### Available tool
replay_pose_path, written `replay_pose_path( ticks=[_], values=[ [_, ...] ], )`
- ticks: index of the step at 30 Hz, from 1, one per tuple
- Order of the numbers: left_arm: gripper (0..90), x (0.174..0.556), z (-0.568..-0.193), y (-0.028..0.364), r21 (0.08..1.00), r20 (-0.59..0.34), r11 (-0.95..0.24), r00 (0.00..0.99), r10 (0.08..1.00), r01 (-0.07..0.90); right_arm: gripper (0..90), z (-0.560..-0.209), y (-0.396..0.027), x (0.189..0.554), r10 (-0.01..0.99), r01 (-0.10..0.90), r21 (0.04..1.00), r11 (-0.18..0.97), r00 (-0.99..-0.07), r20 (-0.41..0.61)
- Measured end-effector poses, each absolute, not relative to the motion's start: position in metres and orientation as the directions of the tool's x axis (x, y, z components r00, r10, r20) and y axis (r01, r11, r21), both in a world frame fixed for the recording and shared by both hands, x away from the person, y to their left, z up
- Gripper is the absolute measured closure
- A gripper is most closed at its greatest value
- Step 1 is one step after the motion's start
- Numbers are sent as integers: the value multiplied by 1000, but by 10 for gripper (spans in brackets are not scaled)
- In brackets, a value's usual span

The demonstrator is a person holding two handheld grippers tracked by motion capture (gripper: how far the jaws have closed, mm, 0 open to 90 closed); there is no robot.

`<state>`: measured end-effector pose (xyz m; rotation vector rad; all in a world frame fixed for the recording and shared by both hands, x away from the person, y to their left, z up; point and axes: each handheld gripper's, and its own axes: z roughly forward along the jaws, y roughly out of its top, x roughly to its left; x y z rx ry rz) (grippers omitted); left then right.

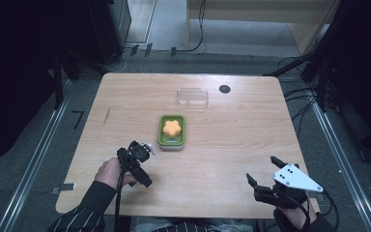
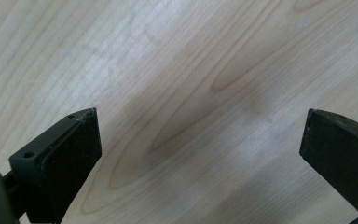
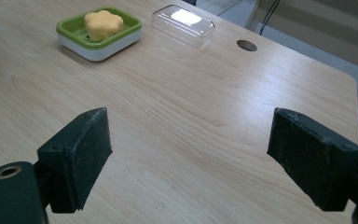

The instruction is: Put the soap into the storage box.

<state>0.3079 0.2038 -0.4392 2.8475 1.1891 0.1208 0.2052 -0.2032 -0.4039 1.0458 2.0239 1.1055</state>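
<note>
A green and white soap dish [image 1: 172, 141] [image 3: 74, 29] sits at the table's middle, holding an orange flower-shaped soap [image 1: 172, 127] [image 3: 103, 24]. Behind it lies a clear plastic lid [image 1: 192, 96] [image 3: 183, 24]. My left gripper [image 1: 136, 155] [image 2: 200, 135] hovers just left of the dish's near end, open, its jaws wide apart over bare wood. My right gripper [image 1: 263, 170] [image 3: 189, 135] stands open near the table's front right edge, nothing between its jaws, looking toward the dish and lid.
The wooden table [image 1: 222, 145] has a round dark cable hole [image 1: 224, 89] [image 3: 246, 45] at the back, right of the lid. Cables and dark equipment stand on the floor around the table.
</note>
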Motion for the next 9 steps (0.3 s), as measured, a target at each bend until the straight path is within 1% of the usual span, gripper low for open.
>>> replay_pose_path(
  ticks=[9],
  values=[
    [0,309,-440,203,111,69,-699,696,715,707,136,-404,-204,206,852,350,872,341,-508,-128]
  ],
)
